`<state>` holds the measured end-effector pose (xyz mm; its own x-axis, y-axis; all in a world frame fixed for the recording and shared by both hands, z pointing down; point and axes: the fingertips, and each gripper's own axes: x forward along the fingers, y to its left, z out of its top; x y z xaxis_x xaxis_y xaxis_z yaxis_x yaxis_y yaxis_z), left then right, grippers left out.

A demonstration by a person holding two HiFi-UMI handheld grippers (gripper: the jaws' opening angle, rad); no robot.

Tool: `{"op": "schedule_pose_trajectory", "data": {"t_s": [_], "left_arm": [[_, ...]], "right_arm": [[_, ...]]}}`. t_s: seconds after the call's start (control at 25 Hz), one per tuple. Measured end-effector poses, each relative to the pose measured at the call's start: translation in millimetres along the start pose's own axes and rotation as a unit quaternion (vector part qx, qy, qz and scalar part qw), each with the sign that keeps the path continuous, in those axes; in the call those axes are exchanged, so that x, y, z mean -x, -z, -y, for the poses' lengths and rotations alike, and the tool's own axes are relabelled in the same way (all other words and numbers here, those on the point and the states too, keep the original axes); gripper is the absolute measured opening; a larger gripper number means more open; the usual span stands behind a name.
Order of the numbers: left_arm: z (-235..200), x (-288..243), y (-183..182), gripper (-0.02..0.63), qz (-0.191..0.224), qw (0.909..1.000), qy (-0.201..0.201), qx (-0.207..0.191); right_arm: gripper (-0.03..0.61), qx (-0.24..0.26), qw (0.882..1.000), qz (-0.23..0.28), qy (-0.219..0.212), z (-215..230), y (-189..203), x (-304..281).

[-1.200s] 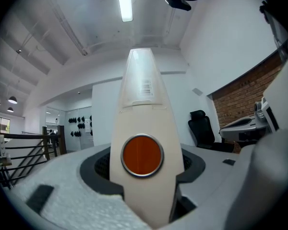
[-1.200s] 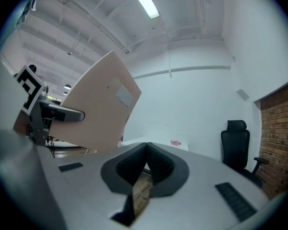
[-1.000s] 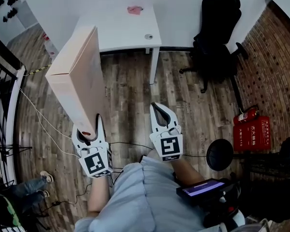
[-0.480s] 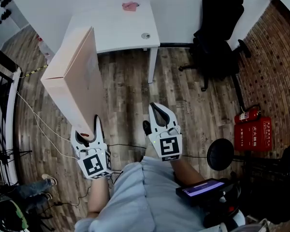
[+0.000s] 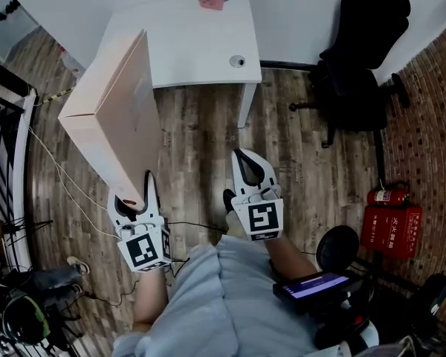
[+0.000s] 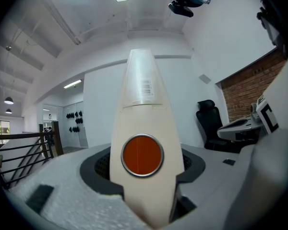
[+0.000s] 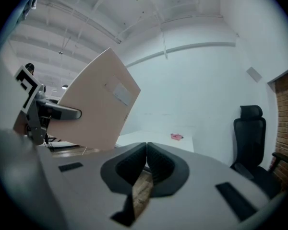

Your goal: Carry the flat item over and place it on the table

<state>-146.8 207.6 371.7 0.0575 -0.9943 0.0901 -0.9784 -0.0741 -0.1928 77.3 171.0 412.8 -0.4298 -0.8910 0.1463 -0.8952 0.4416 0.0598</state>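
A flat beige cardboard box (image 5: 115, 117) stands on its edge in the head view, tilted up and away from me. My left gripper (image 5: 136, 194) is shut on its near lower end. In the left gripper view the box (image 6: 143, 143) rises between the jaws, with a round orange sticker (image 6: 142, 155) on its end. My right gripper (image 5: 247, 171) hangs empty and shut to the right of the box, over the wooden floor. The white table (image 5: 186, 43) lies ahead, beyond the box. From the right gripper view the box (image 7: 98, 107) shows at the left and the table (image 7: 158, 137) behind.
A small pink thing (image 5: 212, 1) lies on the table's far side. A black office chair (image 5: 360, 58) stands right of the table. A red fire extinguisher box (image 5: 391, 225) sits by the brick wall. A black railing (image 5: 4, 140) and cables (image 5: 56, 177) run along the left.
The table has come nearer and slid slightly right in the head view as I walk toward it. The box stays held the same way in the left gripper.
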Motion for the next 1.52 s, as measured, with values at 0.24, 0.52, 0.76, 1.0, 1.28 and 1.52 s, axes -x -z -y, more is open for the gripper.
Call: {"op": "schedule_pose_trajectory", "data": {"t_s": [0.24,0.52,0.76,1.0,1.28,1.52], "left_arm": [[-5.6,-60.5,-16.1,0.272,0.0,0.9996,-0.027,-0.002],[-9.2,-108.7,-35.7,0.272,0.016,0.9986,-0.051,0.0],[-18.1,-132.7,-41.8,0.272,0.021,0.9977,-0.064,-0.004],[-30.8,-157.5,-35.2,0.272,0.024,0.9973,-0.069,0.001],[-62.5,-214.3,-17.4,0.272,0.015,0.9977,-0.064,0.012],[-108.1,-285.8,-7.5,0.272,0.007,0.9984,-0.054,0.015]], "right_arm": [[0.009,0.004,0.999,0.012,-0.029,31.6,-18.6,-67.8],[0.009,0.012,0.998,0.029,-0.05,57.7,-40.2,-118.9],[0.009,0.014,0.997,0.04,-0.06,63.6,-47.2,-147.9],[0.009,0.022,0.997,0.038,-0.07,58.1,-45.6,-179.9],[0.009,0.026,0.997,0.018,-0.068,54.5,-42.6,-243.5],[0.009,0.026,0.998,0.01,-0.063,43.8,-46.7,-324.0]]}}
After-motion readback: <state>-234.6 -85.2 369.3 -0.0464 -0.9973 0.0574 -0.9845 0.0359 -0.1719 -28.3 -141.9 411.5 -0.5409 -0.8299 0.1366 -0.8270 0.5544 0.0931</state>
